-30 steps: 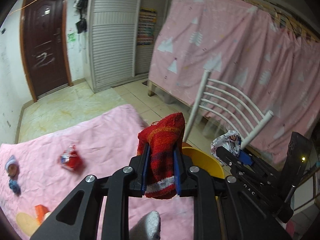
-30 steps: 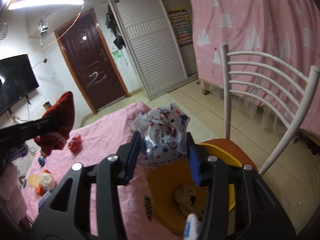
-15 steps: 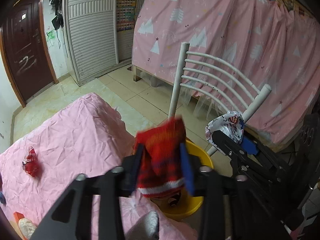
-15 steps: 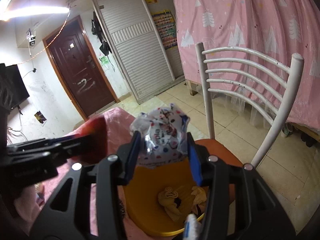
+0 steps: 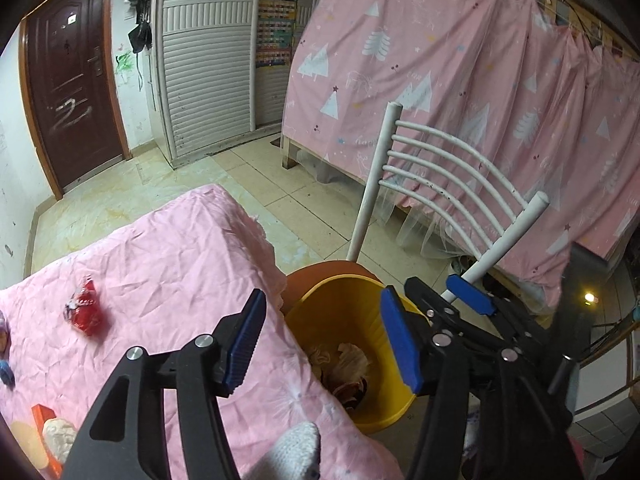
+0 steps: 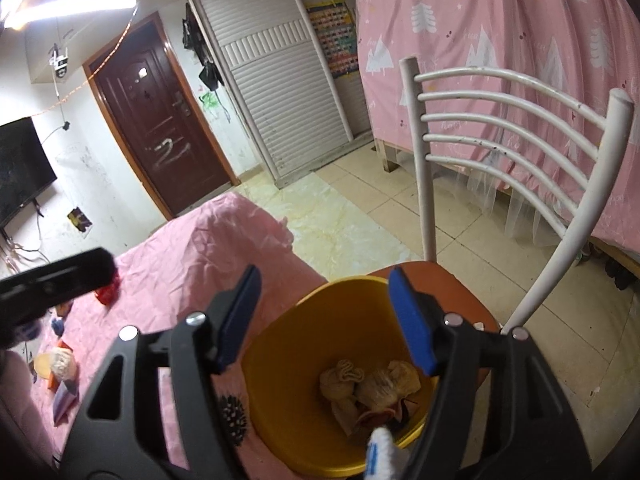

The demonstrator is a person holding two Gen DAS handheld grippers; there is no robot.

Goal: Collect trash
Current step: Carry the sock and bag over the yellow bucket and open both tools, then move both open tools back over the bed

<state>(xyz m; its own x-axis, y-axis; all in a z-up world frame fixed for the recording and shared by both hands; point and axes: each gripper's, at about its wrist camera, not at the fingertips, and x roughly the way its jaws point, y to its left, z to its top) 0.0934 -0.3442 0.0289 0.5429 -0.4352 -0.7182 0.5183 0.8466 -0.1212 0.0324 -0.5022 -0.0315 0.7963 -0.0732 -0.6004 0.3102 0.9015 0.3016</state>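
A yellow bin (image 5: 394, 412) stands on the orange chair seat, against the pink-covered table. It holds crumpled yellowish trash (image 6: 372, 388) and a reddish piece (image 5: 352, 392). My left gripper (image 5: 322, 308) hangs over the bin's near side, jaws opening, nothing between them. My right gripper (image 6: 324, 288) is above the bin mouth, jaws opening too and empty. One of its blue pads (image 5: 468, 300) shows in the left wrist view, over the bin's far rim. A red wrapper (image 5: 84, 312) lies on the pink cloth, away to the left.
The white chair back (image 6: 500, 120) rises just behind the bin (image 6: 280, 400). The pink cloth (image 5: 160, 264) also carries an orange box with a white wad (image 5: 56, 432) and small items at its left edge. A pink curtained bed (image 5: 480, 80) is beyond the tiled floor.
Both grippers moved over the yellow bin and opened. The red knitted sock left the left jaws and the printed plastic bag left the right jaws.
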